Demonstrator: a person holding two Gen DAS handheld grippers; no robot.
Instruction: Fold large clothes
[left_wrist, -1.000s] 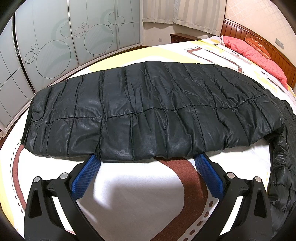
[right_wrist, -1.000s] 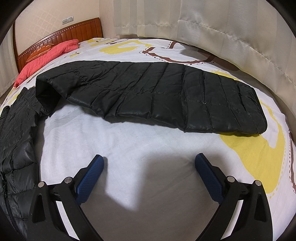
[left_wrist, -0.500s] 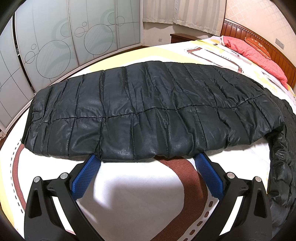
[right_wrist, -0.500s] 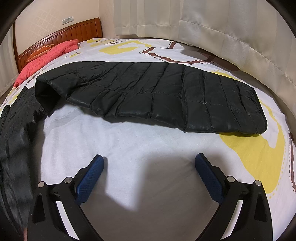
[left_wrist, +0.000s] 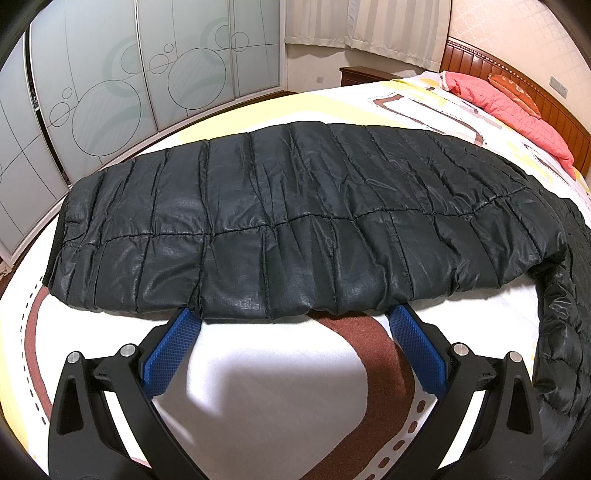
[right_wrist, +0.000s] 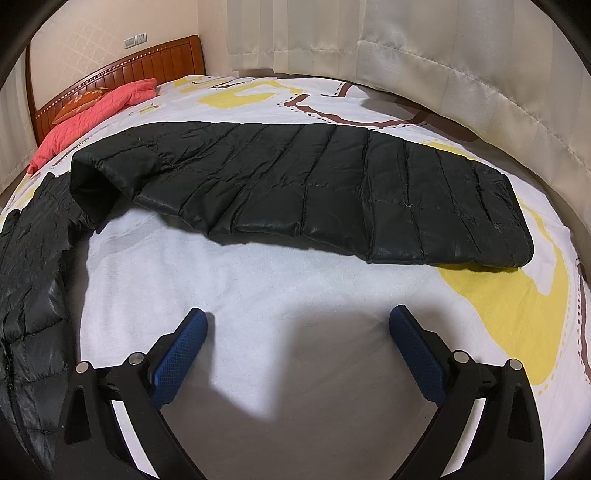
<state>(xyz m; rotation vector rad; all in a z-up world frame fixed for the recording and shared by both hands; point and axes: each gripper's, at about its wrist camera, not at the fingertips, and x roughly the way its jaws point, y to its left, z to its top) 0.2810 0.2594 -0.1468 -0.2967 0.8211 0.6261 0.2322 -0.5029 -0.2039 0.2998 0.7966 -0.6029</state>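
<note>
While both grippers sit low over the bedsheet (right_wrist: 303, 280), I note the black quilted jacket (left_wrist: 295, 221) spread flat across the bed. My left gripper (left_wrist: 295, 325) is spread wide, its blue fingertips (left_wrist: 400, 314) tucked just under the near hem of one sleeve, which fills the left wrist view from 9 to 3 o'clock; nothing is pinched. My right gripper (right_wrist: 299, 325) is likewise spread, empty, resting clear of cloth; the other sleeve (right_wrist: 332, 192) lies at 12 o'clock, well apart from its fingers. Jacket body (right_wrist: 29, 266) runs down the 9 o'clock edge of the right view. Pink pillow (right_wrist: 92, 114) at 10 o'clock by the wooden headboard (right_wrist: 122, 70). Curtain (right_wrist: 424, 51) at 1 o'clock.
</note>
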